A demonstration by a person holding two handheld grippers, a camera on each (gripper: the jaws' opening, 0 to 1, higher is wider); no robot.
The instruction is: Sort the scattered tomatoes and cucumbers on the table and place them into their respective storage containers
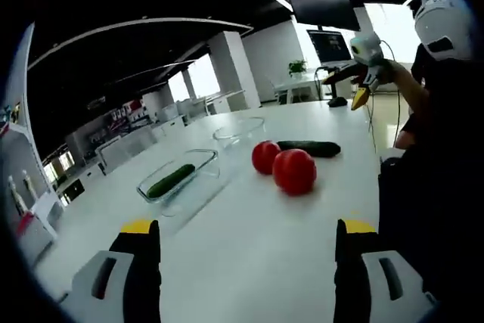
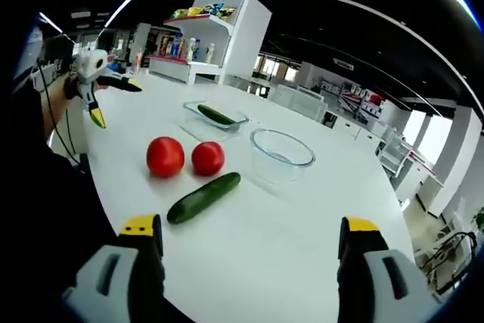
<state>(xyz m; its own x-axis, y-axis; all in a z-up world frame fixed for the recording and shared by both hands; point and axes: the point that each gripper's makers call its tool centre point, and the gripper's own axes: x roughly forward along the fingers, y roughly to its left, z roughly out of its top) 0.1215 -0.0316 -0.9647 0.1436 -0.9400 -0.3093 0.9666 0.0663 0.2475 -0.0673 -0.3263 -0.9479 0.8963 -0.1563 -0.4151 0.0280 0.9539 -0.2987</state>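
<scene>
The left gripper (image 1: 248, 251) was held low over the white table (image 1: 249, 262), its jaws spread wide apart with nothing between them. Ahead of it and slightly to the right, two tomatoes (image 1: 294, 171) were seen touching each other, and a loose cucumber (image 1: 310, 148) lay just behind them. Ahead and to the left, a rectangular glass container (image 1: 181, 180) held a second cucumber (image 1: 171, 181), and a round glass bowl (image 1: 239, 132) stood just beyond it. The right gripper (image 2: 251, 247) was likewise held wide open and empty above the table (image 2: 265, 262). Directly ahead of its left jaw the loose cucumber (image 2: 203, 197) lay at a slant, with the two tomatoes (image 2: 165, 156) side by side just past it. The round glass bowl (image 2: 281, 153) stood ahead and slightly to the right, apart from the produce, and the rectangular glass container (image 2: 215, 119) with its cucumber (image 2: 216, 115) was seen farther off, behind the tomatoes. Each gripper was visible in the other's view, raised in a person's hand well away from the produce.
</scene>
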